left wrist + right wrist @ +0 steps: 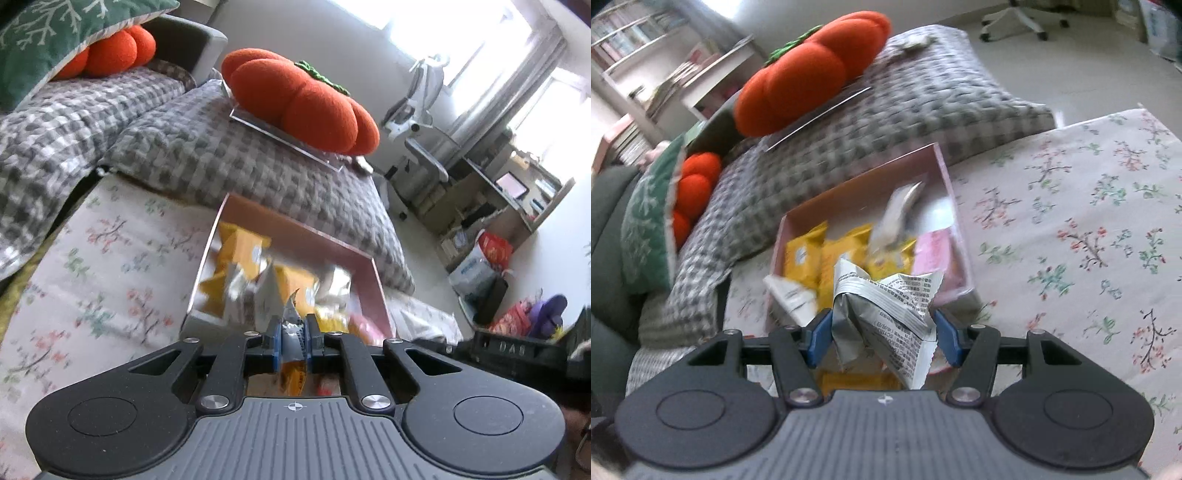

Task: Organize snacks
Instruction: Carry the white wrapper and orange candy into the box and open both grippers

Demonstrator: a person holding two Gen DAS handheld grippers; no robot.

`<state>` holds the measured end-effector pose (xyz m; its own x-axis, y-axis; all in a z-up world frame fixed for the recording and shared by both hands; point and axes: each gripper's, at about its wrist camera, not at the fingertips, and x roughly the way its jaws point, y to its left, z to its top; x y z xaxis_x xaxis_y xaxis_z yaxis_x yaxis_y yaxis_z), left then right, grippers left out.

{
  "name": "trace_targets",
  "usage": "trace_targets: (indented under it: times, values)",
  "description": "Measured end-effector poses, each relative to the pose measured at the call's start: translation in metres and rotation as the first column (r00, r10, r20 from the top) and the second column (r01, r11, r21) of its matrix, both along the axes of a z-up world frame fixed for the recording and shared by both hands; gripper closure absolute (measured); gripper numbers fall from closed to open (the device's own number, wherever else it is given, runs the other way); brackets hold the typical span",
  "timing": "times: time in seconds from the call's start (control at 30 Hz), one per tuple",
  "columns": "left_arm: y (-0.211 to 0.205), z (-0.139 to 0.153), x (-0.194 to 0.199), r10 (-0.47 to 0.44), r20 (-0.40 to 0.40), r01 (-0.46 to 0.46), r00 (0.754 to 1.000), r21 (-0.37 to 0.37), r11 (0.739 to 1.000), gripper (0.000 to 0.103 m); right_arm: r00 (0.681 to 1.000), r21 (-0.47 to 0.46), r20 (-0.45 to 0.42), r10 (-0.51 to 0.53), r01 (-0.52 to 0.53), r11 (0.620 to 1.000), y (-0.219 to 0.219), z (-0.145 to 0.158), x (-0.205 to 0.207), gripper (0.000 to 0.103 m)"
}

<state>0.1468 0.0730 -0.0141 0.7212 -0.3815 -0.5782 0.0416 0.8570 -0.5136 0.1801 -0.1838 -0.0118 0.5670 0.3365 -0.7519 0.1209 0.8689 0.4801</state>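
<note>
Plainly, line by line:

Pink box (945, 173): an open, shallow, rectangular box with pink walls; it lies on the floral sheet (1071, 221) just beside the grey checked quilt (905, 110). Both wrist views look down into it.

Box contents: several yellow snack packets (805, 254) lie side by side along the bottom; a pink packet (932, 251) lies against one side wall; a pale, clear-looking wrapper (897, 214) stands tilted above the yellow ones; a white printed packet (792, 295) leans over the near corner. The left wrist view shows the same heap of yellow and silver packets (258, 273), blurred.

Left gripper (291, 336): its blue pads are pressed close together on a thin silver-and-yellow snack wrapper (291, 354), which runs up between them and hangs below them, over the near edge of the box.

Right gripper (882, 328): its blue pads stand about half apart and clamp a crumpled silver packet with black print (886, 306); the packet bulges between the pads, just above the near end of the box.

Quilt: carries a clear flat tray (288, 136) with an orange pumpkin-shaped cushion (303, 99) on it.

Further cushions: a second orange cushion (110, 51) sits half under a green patterned pillow (55, 33).

Floor: a white office chair (417, 129) and low shelves (517, 192) stand well apart from the box; bags (480, 266) lie near the shelves.
</note>
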Motion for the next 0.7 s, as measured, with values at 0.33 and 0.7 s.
trace_targets:
  times: [0.33, 0.7]
  values:
    - [-0.048, -0.005, 0.043, -0.03, 0.052, 0.027, 0.998, 0.066, 0.997, 0.093, 0.999, 0.041, 0.042, -0.018, 0.016, 0.999, -0.005, -0.014, 0.029, 0.047]
    - [-0.047, -0.02, 0.058, -0.029, 0.054, 0.021, 0.998, 0.139, 0.99, 0.085, 0.997, 0.029, 0.069, -0.044, 0.042, 0.999, 0.003, -0.021, 0.037, 0.042]
